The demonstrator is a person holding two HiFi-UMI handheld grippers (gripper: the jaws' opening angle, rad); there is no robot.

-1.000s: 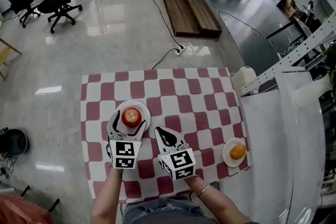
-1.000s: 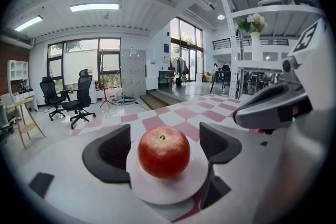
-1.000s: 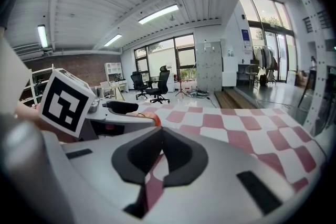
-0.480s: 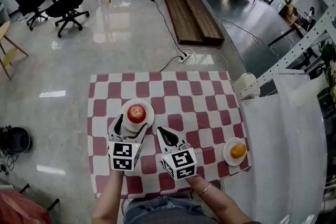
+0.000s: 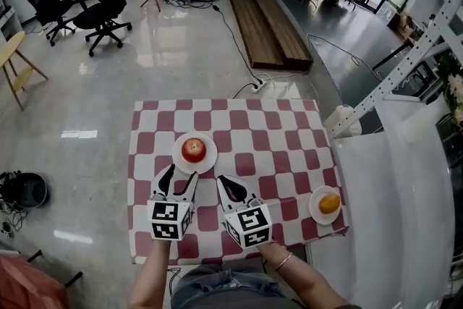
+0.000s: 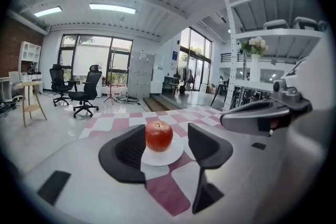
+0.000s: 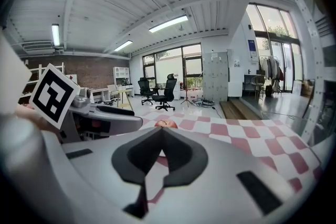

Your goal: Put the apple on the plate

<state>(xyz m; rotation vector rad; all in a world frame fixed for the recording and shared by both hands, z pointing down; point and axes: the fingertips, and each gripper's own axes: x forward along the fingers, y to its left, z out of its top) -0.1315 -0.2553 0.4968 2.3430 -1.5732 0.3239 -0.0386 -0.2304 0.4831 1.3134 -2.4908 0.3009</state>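
A red apple [image 5: 193, 150] rests on a white plate [image 5: 206, 161] at the left-middle of the red-and-white checked table [image 5: 282, 134]. My left gripper [image 5: 181, 178] sits just short of the plate on the near side, apart from the apple, and its jaws are closing with nothing between them. In the left gripper view the apple [image 6: 158, 135] and plate [image 6: 167, 157] lie beyond the dark fingers [image 6: 125, 153]. My right gripper [image 5: 227, 185] is shut and empty beside it. In the right gripper view the shut right gripper [image 7: 161, 134] hides all but the top of the apple [image 7: 167, 123].
An orange [image 5: 328, 204] lies on a small plate [image 5: 316, 212] at the table's near right corner. A white metal rack [image 5: 391, 155] stands along the right. Office chairs [image 5: 101, 0] and a wooden platform [image 5: 268, 22] are on the floor beyond.
Both grippers have pulled back towards me, away from the plate. The left jaws, which stood wide around the apple, have left it on the plate and narrowed.
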